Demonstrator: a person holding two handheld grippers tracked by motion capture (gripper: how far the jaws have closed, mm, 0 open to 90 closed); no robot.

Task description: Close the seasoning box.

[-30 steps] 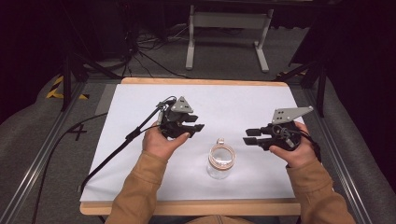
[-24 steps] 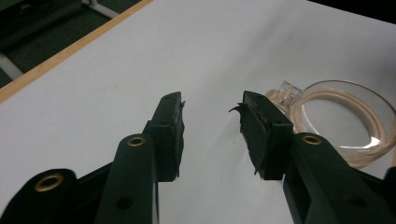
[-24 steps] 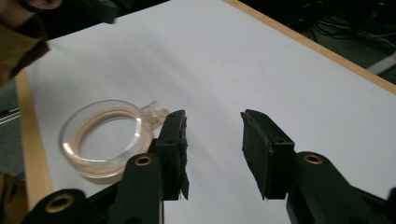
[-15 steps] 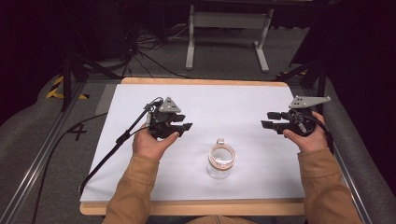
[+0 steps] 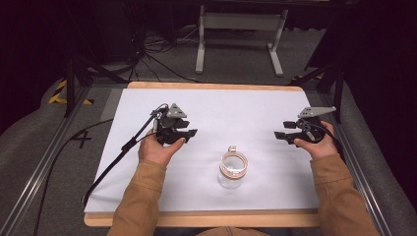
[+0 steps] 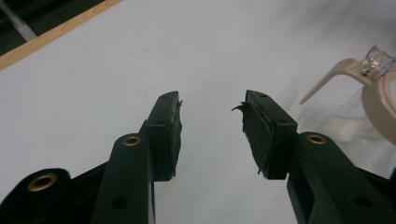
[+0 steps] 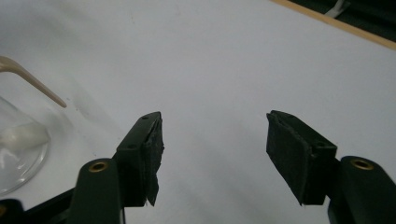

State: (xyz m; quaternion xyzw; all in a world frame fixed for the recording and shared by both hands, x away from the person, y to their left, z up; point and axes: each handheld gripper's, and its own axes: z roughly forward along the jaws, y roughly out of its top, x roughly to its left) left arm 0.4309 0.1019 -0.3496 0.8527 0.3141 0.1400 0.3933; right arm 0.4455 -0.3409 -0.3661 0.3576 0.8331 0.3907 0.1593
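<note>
A clear glass jar [image 5: 232, 170] with a beige ring at its mouth stands near the table's front middle. My left gripper [image 5: 191, 132] is held to the jar's left and a bit farther back, jaws pointing right. In the left gripper view the left gripper [image 6: 212, 102] is open with nothing between its pads, and the jar [image 6: 379, 95] is at the right edge. My right gripper [image 5: 279, 135] is held to the jar's right, jaws pointing left. The right gripper [image 7: 214, 120] is wide open and empty, with the jar [image 7: 17, 140] at the far left.
A white sheet [image 5: 221, 105] covers the wooden table [image 5: 211, 86]. A black cable [image 5: 115, 157] trails from the left gripper off the table's left front. Metal rails run along both sides, and a stand's legs [image 5: 238, 29] rise beyond the far edge.
Both hands have drawn away from the jar: the left gripper moved slightly left, the right gripper moved right and farther back. The jar has not moved.
</note>
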